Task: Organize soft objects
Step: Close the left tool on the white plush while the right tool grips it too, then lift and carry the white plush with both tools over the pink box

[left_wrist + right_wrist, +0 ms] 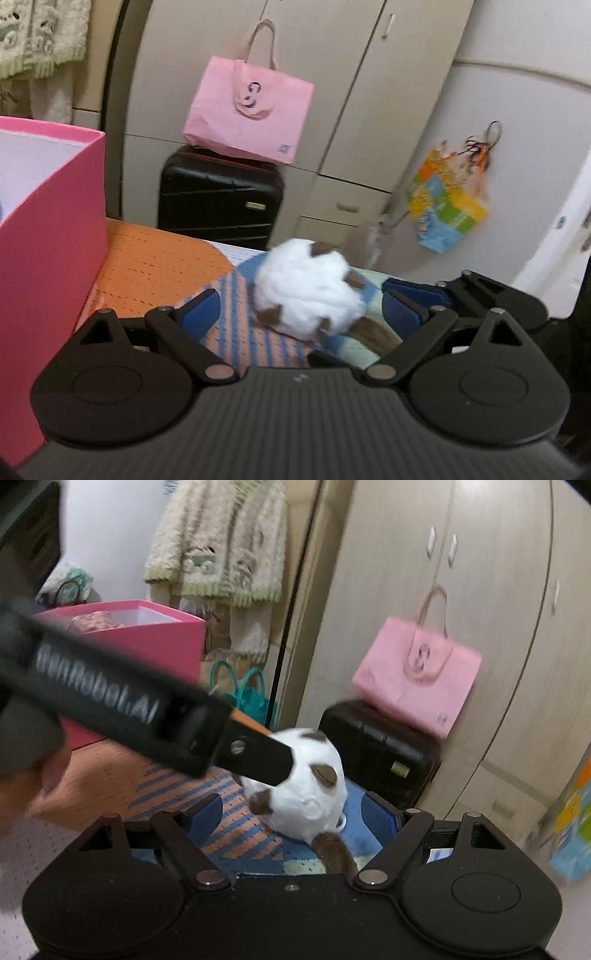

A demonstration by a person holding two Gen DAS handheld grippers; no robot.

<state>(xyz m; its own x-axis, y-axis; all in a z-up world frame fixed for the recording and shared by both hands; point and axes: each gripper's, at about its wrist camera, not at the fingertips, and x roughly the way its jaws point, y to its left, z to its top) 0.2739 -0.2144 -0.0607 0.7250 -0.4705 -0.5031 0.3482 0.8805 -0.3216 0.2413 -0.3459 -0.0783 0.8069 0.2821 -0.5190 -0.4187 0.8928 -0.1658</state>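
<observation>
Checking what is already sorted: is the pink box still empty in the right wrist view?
No: a pinkish patterned soft item already lies inside the pink box.

White lettering, blurred, apparently "GenRobot.AI", runs along the black left gripper body, crossing before the right gripper.

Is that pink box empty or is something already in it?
Not empty: the pink box holds a pinkish knitted-looking bundle showing above its rim.

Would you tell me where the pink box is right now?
The pink box stands on the bed's left side in both wrist views, left of the white plush toy.
</observation>
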